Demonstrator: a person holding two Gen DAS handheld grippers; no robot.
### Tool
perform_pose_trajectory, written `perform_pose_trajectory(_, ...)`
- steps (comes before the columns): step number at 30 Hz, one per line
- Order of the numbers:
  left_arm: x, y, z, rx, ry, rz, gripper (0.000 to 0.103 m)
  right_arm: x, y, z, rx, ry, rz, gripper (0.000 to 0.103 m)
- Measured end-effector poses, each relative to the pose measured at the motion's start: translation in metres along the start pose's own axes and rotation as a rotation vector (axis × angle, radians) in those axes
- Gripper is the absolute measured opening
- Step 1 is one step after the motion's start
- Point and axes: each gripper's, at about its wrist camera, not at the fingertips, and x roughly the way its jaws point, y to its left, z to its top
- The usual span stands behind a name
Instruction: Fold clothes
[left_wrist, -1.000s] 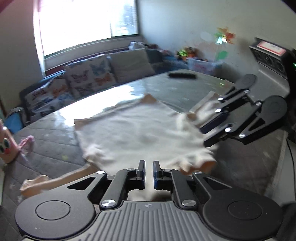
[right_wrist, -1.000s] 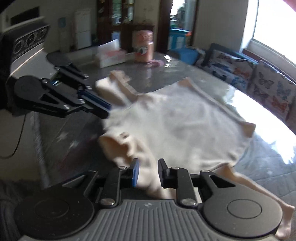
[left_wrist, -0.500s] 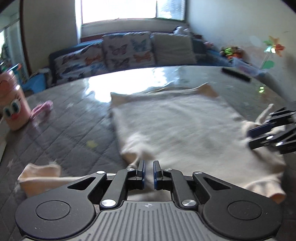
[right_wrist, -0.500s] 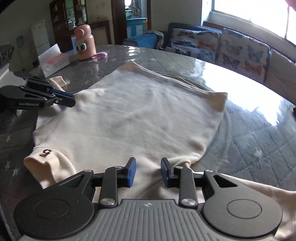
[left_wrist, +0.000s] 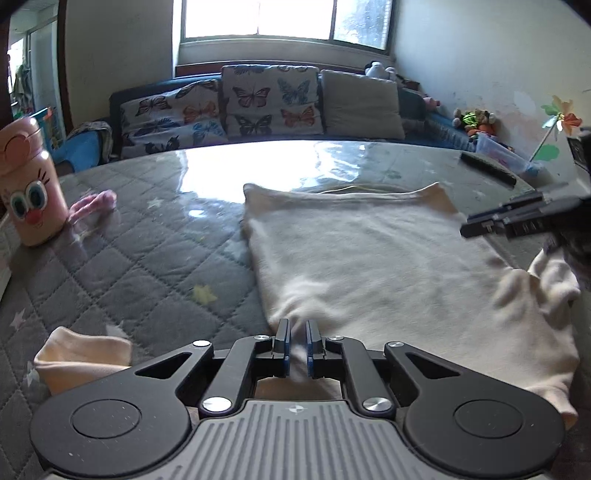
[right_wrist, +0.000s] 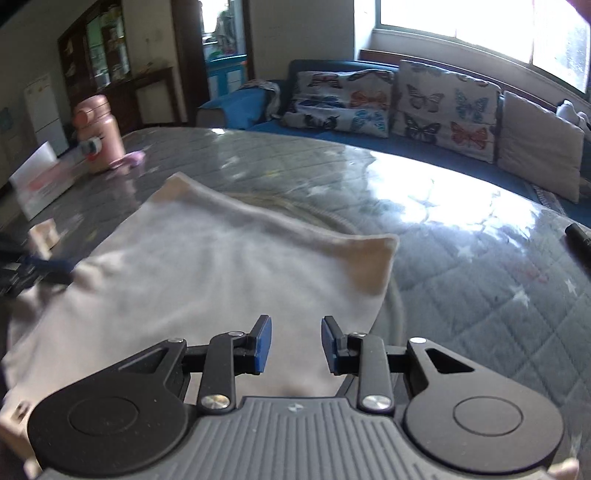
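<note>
Spreading the cream top flat before the first fold

The cream garment (left_wrist: 388, 266) is lying spread across the quilted table (left_wrist: 129, 258). The left gripper (left_wrist: 297, 345) is pinching the near shoulder edge, blue pads nearly together with cloth between. The right gripper (right_wrist: 295, 345) is hovering above the fabric with jaws apart, gripping nothing. I'd be tugging both near corners evenly outward, smoothing the rumpled sleeve (left_wrist: 550, 273) before folding anything.

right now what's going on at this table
A person with a gripper in each hand is folding a cream shirt spread flat on the quilted table. The left gripper is pinched on the shirt's near edge. The right gripper is open just above the cloth, holding nothing.
</note>
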Motion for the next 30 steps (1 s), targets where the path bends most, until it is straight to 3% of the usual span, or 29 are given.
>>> perform_pose_trajectory(9, 0.001, 0.008, -0.004, -0.017, 0.006, -0.003, 0.013, 0.045, -0.032, 0.034, 0.066, -0.009, -0.067, 0.029)
perform_pose_trajectory(15, -0.009, 0.001, -0.001, 0.001, -0.018, 0.015, 0.014, 0.023, -0.028, 0.039, 0.015, -0.024, -0.081, 0.03)
perform_pose_trajectory(19, -0.021, -0.013, 0.002, 0.024, -0.048, 0.0, 0.015, -0.01, -0.022, 0.025, -0.032, -0.018, -0.079, 0.038)
perform_pose_trajectory(22, -0.03, -0.031, 0.002, 0.057, -0.068, -0.028, 0.021, -0.032, -0.021, 0.008, -0.049, -0.01, -0.092, 0.038)
perform_pose_trajectory(30, -0.04, -0.098, -0.01, 0.157, -0.065, -0.162, 0.027, -0.095, -0.054, -0.066, 0.102, -0.008, -0.181, 0.04)
